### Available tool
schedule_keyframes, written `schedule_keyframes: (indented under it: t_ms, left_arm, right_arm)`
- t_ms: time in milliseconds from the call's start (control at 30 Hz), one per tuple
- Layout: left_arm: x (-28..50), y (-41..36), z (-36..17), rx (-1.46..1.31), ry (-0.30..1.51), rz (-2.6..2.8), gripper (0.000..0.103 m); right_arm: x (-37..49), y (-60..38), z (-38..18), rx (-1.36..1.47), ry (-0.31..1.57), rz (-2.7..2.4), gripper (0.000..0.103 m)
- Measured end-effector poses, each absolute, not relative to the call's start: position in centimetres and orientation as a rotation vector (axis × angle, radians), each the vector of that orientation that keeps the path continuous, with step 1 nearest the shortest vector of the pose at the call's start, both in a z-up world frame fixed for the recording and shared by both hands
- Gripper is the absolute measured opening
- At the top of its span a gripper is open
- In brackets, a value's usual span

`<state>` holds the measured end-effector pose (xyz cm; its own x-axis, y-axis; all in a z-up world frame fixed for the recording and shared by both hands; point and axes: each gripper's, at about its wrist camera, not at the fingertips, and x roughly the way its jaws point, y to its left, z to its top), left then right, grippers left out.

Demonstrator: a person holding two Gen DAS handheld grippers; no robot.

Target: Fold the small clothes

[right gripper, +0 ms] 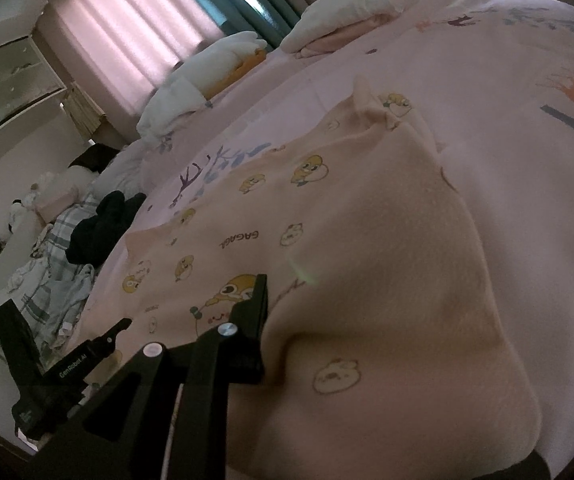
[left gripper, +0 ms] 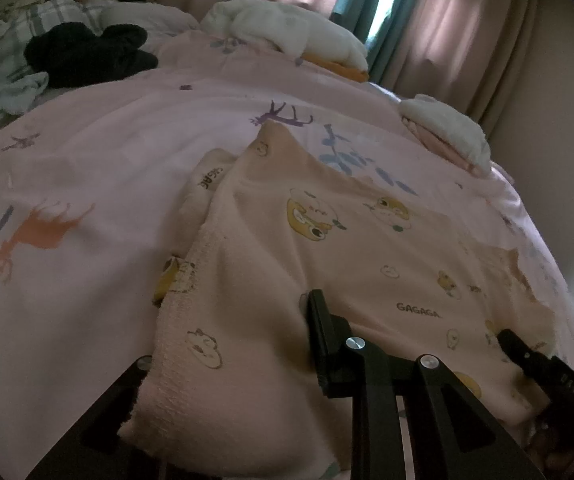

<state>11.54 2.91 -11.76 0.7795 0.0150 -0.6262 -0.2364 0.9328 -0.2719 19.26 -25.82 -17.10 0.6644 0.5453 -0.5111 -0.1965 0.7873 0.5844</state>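
Peach fleece fills the near field in both wrist views: the small printed garment [left gripper: 327,240] lies on the pink bedspread [left gripper: 87,160], with its near edge draped over our grippers. Our left gripper [left gripper: 239,344] has one finger showing on top of the cloth and the other buried under the ribbed hem, so it appears to be pinching that edge, though we cannot see the contact itself. Our right gripper [right gripper: 327,360] likewise shows one finger beside a raised fold, the other hidden beneath the fabric, and seems closed on it. We judge this fold is only starting: the garment is mostly spread out, one flap doubled over, with further folds left. Farther off, folded white-and-pink piles [left gripper: 447,140] sit near the bed's edge, which suggests some pieces are finished, while a dark garment [left gripper: 87,52] and plaid bedding [right gripper: 55,248] lie unfolded toward the curtains [left gripper: 447,20].
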Motion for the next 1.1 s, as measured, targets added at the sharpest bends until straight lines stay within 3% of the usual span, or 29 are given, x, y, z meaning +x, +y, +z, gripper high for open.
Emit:
schedule_keyframes:
  t_ms: [900,1100]
  left_arm:
    - [11.1,4.9,-11.7,-0.478,0.664,0.051,0.026]
    - [10.2,7.2,-12.0,-0.610,0.655,0.009,0.026]
  right_arm:
    - [18.7,-26.7,-17.5,0.604,0.709,0.436,0.010]
    - [18.2,-27.2,-17.6,0.656,0.686,0.430,0.010]
